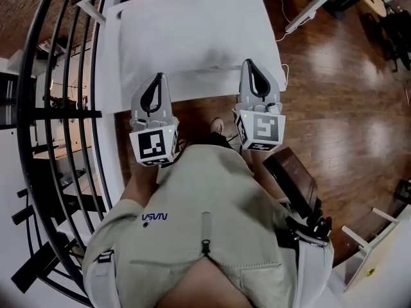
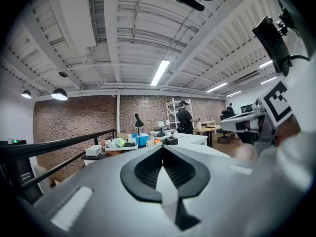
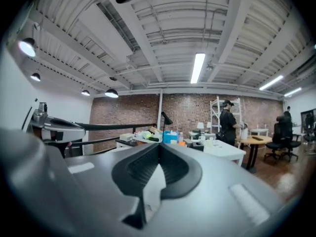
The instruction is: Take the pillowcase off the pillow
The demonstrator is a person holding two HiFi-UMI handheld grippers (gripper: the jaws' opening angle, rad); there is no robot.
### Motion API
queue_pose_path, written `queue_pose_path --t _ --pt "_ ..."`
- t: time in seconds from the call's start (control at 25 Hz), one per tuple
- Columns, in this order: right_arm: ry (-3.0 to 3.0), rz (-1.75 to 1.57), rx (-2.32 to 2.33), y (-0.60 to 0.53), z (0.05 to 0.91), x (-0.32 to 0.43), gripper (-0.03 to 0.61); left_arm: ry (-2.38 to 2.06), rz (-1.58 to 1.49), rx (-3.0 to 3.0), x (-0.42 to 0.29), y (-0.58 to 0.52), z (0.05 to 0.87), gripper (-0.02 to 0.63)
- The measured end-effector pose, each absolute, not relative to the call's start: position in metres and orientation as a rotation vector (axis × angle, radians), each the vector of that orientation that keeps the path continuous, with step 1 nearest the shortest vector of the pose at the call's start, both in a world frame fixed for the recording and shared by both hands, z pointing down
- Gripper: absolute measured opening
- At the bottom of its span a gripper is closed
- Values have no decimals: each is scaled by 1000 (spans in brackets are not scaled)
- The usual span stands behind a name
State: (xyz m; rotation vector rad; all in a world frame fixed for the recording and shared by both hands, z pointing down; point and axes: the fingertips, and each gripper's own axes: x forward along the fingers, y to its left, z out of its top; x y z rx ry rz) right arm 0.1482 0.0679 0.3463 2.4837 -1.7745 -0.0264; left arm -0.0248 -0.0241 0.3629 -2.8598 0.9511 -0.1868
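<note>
Head view: white pillow [image 1: 192, 34] lies flat on a white table [image 1: 199, 101], filling most of the top, long side toward the person. Its pillowcase [image 1: 215, 64] is the same white, with a short crease near the front edge; the cloth cannot be told from the pillow otherwise. 2 grippers are held side by side over the front of the table, both pointing away from the person. Left gripper [image 1: 156, 77]: tips over the pillow's front-left edge, marker cube [image 1: 154, 146] toward the body. Right gripper [image 1: 249, 63]: tips over the front-right edge, just beside the crease, its own marker cube [image 1: 260, 128] behind. Left gripper view: left gripper [image 2: 162, 147] has its jaws closed, tips meeting; white shows through the hollow behind the tips, and it cannot be told whether any cloth is caught. Right gripper view: right gripper [image 3: 159, 144] is the same, jaws together with a white patch in the hollow. Both views look level across a room with a brick wall [image 2: 74, 117] and a standing person [image 3: 227, 120] at a bench. Wood floor [image 1: 334, 95] lies right of the table, black railing [image 1: 51, 76] left. The wearer's beige shirt [image 1: 205, 197] fills the lower frame.
</note>
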Motion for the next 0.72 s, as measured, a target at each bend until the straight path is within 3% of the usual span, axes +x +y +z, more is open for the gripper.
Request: queue_pose_path --t 0.48,0.72 --pt "-1684 31 2541 133 357 118 3 814 -10 -2945 -20 34 346 6" --pt "-1790 38 2507 120 363 123 3 848 -160 -2885 -13 38 374 6"
